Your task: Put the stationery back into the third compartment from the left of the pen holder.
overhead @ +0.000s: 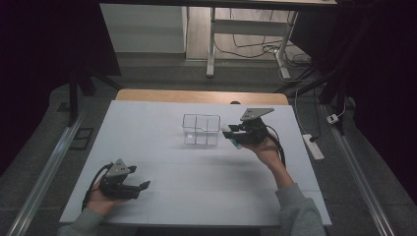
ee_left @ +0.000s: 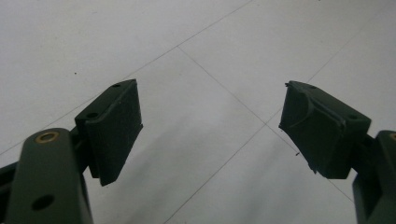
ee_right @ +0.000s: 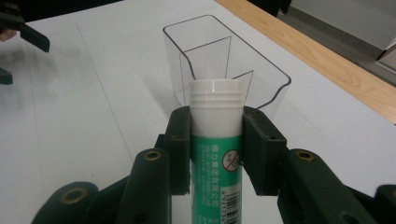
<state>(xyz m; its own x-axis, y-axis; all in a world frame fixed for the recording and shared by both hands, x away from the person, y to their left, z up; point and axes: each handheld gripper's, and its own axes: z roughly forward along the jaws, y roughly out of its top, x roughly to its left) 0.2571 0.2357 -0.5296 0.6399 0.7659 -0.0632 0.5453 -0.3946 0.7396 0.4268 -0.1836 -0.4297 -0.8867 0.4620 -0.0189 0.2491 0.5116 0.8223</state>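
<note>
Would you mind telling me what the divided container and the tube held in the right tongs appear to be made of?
The container looks like clear, glossy hard plastic, possibly acrylic: the table shows through its walls and its edges catch light. The tube looks like smooth opaque plastic, with a white ribbed cap and a green printed label with a barcode. The right tongs are clamped on it.

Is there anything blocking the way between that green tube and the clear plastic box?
Nothing visible does. The right gripper holds the green-and-white tube just short of the clear divided box, with only bare white table between them.
</note>
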